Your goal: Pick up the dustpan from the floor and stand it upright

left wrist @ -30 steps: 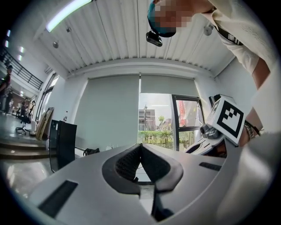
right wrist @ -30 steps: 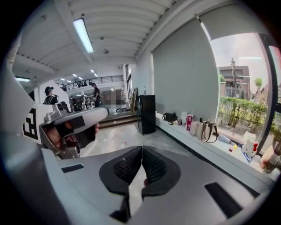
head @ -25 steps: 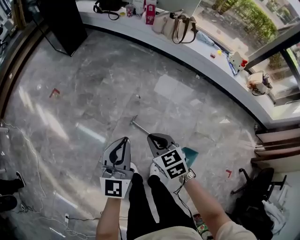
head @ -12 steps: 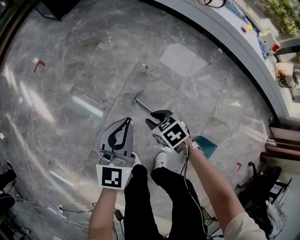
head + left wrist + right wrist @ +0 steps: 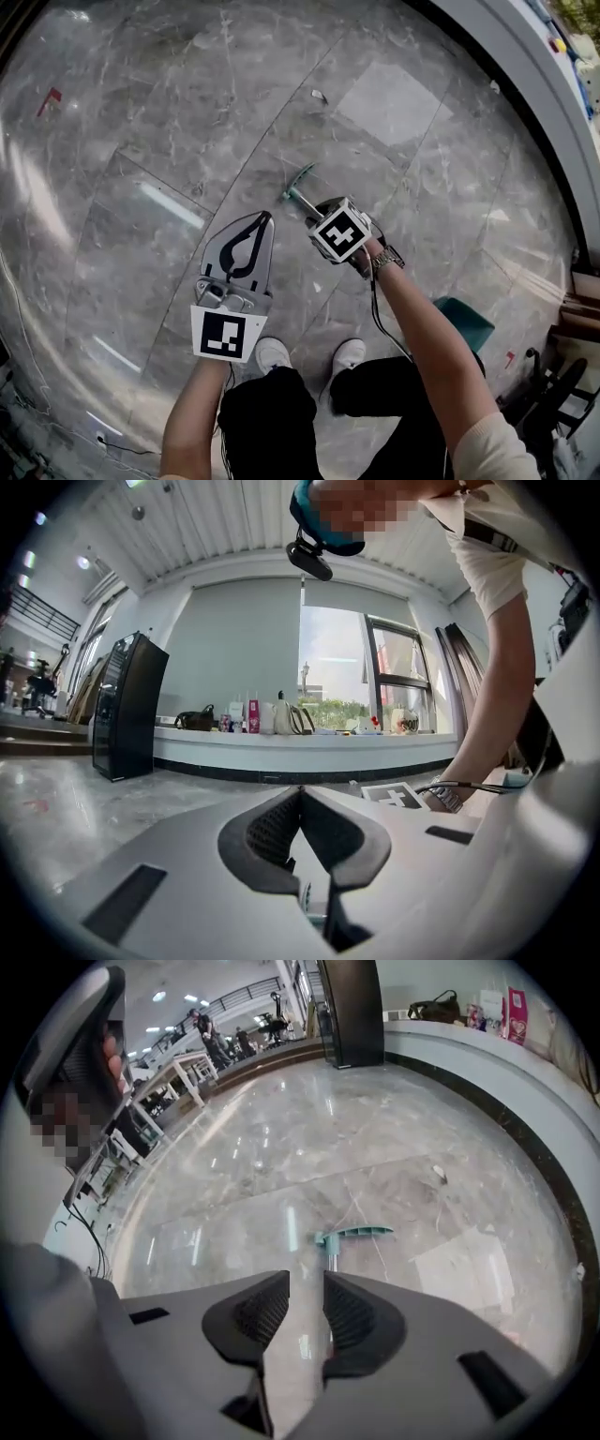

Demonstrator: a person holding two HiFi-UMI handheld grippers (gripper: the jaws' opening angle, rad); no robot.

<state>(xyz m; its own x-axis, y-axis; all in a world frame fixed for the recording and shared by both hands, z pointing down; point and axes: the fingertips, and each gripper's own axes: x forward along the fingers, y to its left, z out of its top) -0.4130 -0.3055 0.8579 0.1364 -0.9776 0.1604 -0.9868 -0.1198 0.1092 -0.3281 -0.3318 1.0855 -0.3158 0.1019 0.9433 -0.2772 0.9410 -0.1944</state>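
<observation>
Green dustpan handle (image 5: 354, 1234) lies just beyond the parted right tool (image 5: 307, 1281); left tool (image 5: 301, 791) closed.

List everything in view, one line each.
floor: 1, grey marble, under everything
dustpan: 1, teal with metal shaft, lying on floor
tower: 1, black, standing by the ledge
bags and bottles: several, mixed colours, on the white ledge
shoes: 2, white, bottom of head view
wristwatch: 1, silver, right wrist
left claw: 1, grey, shut, empty
right claw: 1, grey, open, over dustpan shaft
</observation>
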